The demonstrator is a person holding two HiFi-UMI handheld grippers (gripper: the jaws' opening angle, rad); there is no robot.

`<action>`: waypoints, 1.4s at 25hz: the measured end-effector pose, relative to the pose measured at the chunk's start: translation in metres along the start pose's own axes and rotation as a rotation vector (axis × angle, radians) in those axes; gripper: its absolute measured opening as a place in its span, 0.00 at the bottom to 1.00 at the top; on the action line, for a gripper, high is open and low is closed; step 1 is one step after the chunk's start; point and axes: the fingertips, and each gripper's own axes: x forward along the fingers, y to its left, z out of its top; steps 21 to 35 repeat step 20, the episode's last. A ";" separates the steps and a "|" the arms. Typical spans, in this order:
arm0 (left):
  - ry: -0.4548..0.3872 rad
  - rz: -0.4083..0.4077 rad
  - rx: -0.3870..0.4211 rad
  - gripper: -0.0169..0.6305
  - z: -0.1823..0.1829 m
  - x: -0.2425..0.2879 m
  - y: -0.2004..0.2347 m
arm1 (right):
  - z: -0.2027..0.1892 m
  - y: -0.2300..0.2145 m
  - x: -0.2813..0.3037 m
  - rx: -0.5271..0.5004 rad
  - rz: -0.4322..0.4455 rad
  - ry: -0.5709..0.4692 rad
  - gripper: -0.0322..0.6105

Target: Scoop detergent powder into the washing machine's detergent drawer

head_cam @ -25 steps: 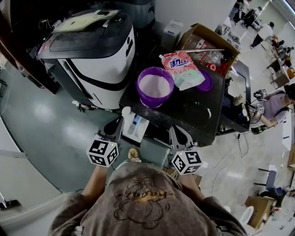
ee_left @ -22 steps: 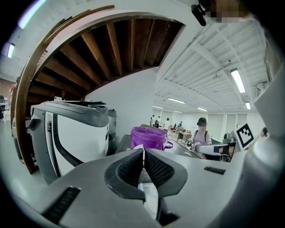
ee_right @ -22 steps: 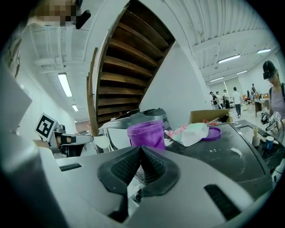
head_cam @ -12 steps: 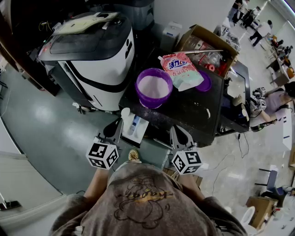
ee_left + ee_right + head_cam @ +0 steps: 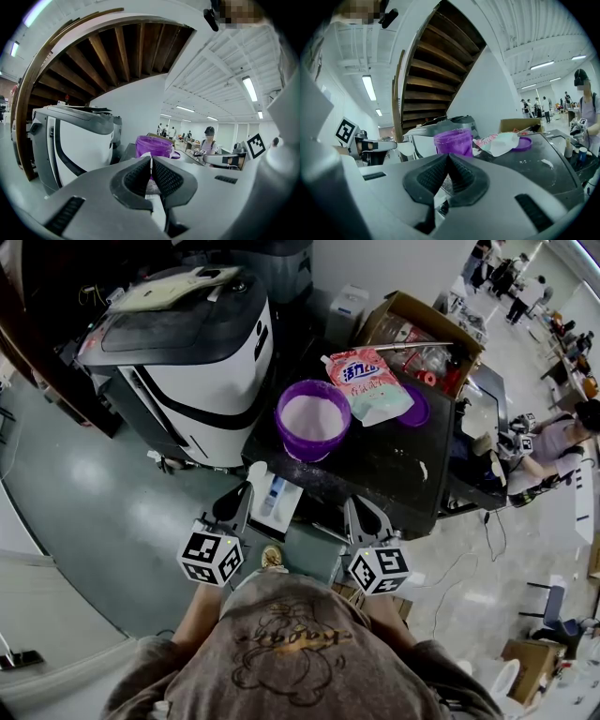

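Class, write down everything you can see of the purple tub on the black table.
The purple tub is a round, open-topped container of what looks like translucent plastic. It stands upright with no lid on and is nearly full of white powder. It sits near the left edge of the black table, close beside the detergent pouch. Whether the two touch cannot be told.

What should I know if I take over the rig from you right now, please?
Left gripper: shut on a thin white piece, apparently the scoop. Right gripper: shut, empty. Both are low, short of the table.
The purple tub stands open with powder on the black table, pouch behind it, washing machine at left.
Done: tub open. Left: scoop powder and tip it into the drawer, probably the white tray by the left gripper.
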 end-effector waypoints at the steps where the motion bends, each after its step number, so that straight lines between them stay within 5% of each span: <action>1: 0.000 0.000 -0.004 0.06 0.000 0.000 0.000 | 0.000 0.000 0.000 0.001 -0.001 0.000 0.05; 35: -0.011 -0.005 -0.023 0.06 0.000 -0.002 0.000 | 0.002 0.000 -0.002 0.002 -0.012 -0.008 0.05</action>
